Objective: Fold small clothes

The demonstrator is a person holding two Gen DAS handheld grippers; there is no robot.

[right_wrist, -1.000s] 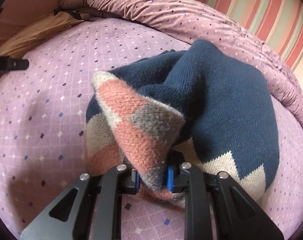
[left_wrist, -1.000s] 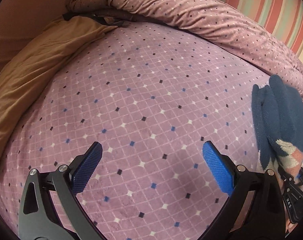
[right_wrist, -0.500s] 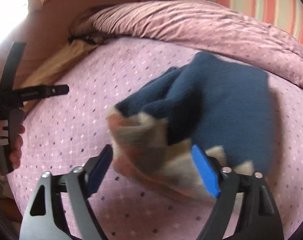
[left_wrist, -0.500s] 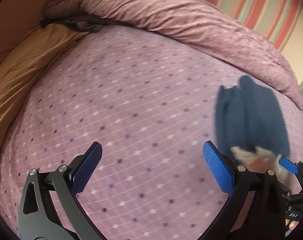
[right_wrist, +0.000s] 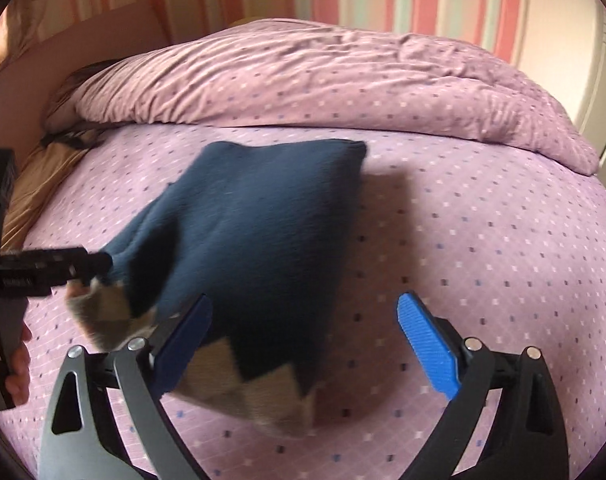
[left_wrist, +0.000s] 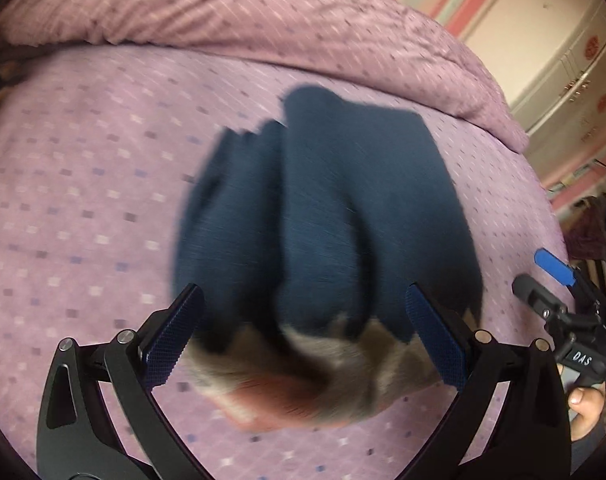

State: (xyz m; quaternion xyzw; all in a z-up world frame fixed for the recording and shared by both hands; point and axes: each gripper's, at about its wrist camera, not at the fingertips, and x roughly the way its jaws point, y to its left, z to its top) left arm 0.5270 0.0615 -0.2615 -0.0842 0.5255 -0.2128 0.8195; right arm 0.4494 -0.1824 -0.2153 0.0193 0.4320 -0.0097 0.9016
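Note:
A small navy knit sweater (left_wrist: 323, 216) with a beige, grey and salmon patterned hem lies bunched on the purple bedsheet (left_wrist: 83, 200). My left gripper (left_wrist: 303, 340) is open, its blue pads on either side of the sweater's hem. My right gripper (right_wrist: 303, 348) is open and empty; its left pad overlaps the sweater (right_wrist: 255, 232), the right pad is over bare sheet. The right gripper also shows at the right edge of the left wrist view (left_wrist: 559, 292). The left gripper shows at the left edge of the right wrist view (right_wrist: 43, 272), at the sweater's left corner.
A rumpled purple duvet (right_wrist: 323, 76) lies along the far side of the bed. A tan cloth (right_wrist: 35, 184) lies at the left edge. A striped wall and a pale cabinet (left_wrist: 575, 72) stand beyond the bed.
My right gripper has opened and let go of the sweater's hem, then drawn to the right. My left gripper has swung right until the sweater lies between its open pads.

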